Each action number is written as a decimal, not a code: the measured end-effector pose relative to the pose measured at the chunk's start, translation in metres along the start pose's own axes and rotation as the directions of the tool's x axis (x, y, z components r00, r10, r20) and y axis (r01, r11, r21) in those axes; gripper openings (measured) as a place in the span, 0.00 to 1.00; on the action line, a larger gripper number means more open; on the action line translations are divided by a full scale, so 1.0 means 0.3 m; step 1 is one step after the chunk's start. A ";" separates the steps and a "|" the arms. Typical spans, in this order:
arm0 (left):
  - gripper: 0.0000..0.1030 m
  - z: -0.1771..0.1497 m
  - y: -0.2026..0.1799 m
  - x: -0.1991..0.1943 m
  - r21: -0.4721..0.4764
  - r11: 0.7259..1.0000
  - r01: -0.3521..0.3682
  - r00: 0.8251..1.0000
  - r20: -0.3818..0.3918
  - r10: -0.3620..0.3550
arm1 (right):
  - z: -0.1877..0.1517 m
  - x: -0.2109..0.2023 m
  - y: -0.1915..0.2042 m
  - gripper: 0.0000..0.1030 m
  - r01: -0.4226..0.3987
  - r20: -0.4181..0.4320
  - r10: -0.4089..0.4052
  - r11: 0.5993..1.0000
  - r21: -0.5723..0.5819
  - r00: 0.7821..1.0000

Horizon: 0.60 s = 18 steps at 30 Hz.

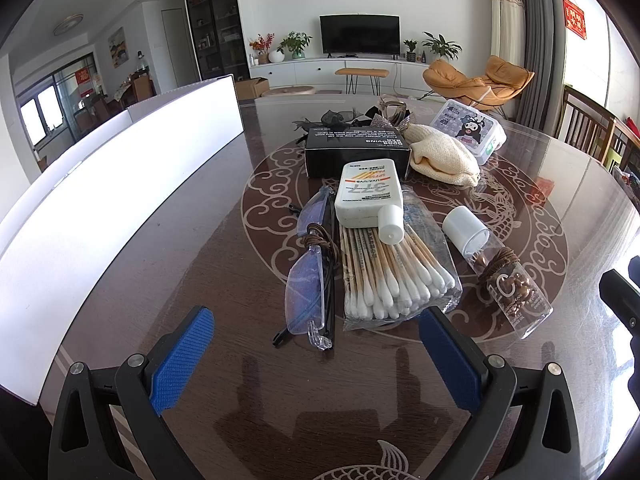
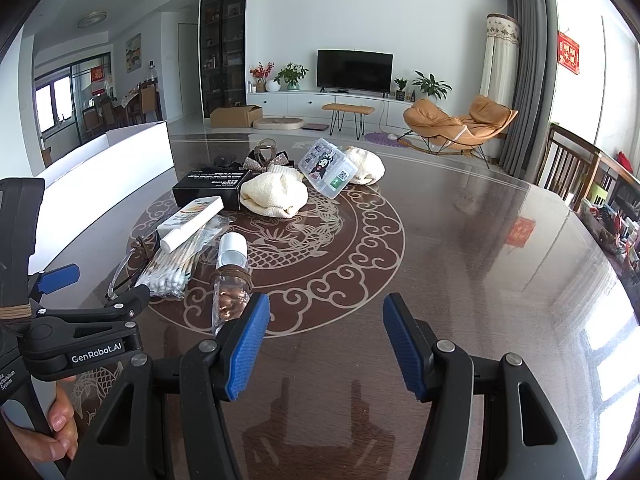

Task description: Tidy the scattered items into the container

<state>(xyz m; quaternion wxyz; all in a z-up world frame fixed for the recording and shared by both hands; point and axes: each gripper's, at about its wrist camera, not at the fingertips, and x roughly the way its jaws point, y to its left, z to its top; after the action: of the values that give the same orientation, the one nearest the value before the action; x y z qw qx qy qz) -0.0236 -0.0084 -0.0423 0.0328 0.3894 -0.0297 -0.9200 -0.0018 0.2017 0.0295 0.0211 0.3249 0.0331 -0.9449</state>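
Scattered items lie on the dark table: folded glasses (image 1: 310,276), a bag of cotton swabs (image 1: 394,276), a white sunscreen bottle (image 1: 370,196), a clear capsule bottle (image 1: 504,276), a black box (image 1: 358,152), a cream cloth pouch (image 1: 444,158) and a clear cartoon-print box (image 1: 468,130). The white container (image 1: 100,208) stands along the left. My left gripper (image 1: 316,344) is open and empty, just short of the glasses and swabs. My right gripper (image 2: 326,340) is open and empty, with the capsule bottle (image 2: 230,292) beside its left finger. The left gripper (image 2: 88,284) shows at the left of the right wrist view.
A hair clip and bows (image 1: 384,114) lie behind the black box. A second cream pouch (image 2: 366,166) lies at the far side. Wooden chairs (image 2: 576,168) stand at the table's right edge. The table's right half (image 2: 500,260) is bare glossy wood.
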 end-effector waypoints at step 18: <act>1.00 -0.013 0.011 -0.001 0.001 1.000 -0.001 1.000 -0.004 0.001 | -0.002 0.015 0.000 0.59 -0.011 -0.014 0.011 1.000 0.011 1.000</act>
<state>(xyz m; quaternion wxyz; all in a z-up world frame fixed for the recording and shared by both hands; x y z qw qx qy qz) -0.0203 -0.0117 -0.0446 0.0332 0.3914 -0.0305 -0.9191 -0.0051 0.2016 0.0263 0.0244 0.3320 0.0263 -0.9426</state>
